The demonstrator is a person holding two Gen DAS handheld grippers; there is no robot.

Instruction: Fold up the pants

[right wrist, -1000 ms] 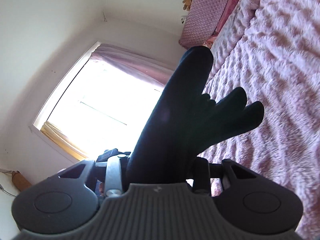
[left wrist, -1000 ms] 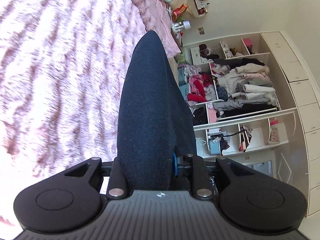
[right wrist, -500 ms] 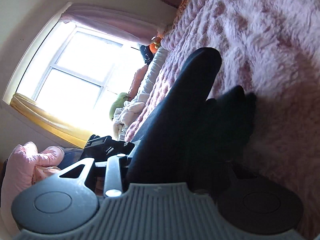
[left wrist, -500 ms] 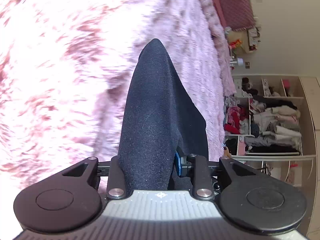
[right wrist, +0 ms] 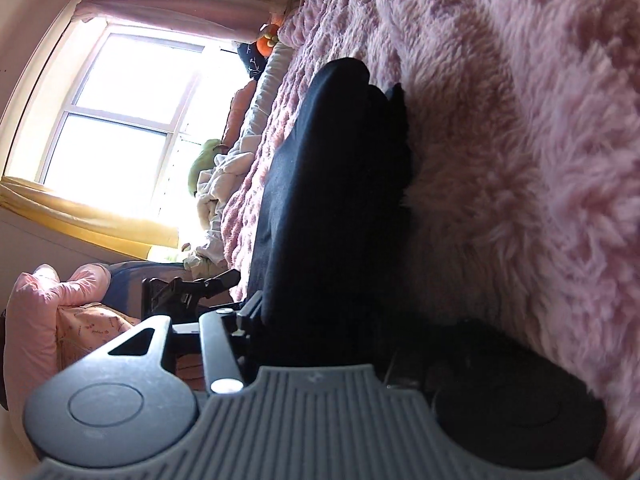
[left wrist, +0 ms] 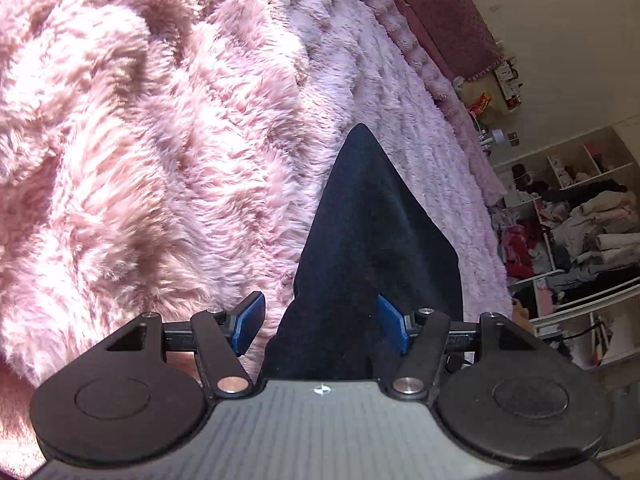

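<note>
Bed: fluffy pink blanket (left wrist: 180,152)
Window (right wrist: 120,116): bright daylight, pink curtain (right wrist: 180,8) above
Shelves (left wrist: 580,216): open, stuffed with clothes
Walls: cream
Headboard (left wrist: 452,16): dark pink, quilted

Left gripper (left wrist: 322,326) low over bed, blue pads (left wrist: 249,322) spread wide apart. Right gripper (right wrist: 320,320) tilted sideways against bed, jaws hidden behind cloth.
</note>
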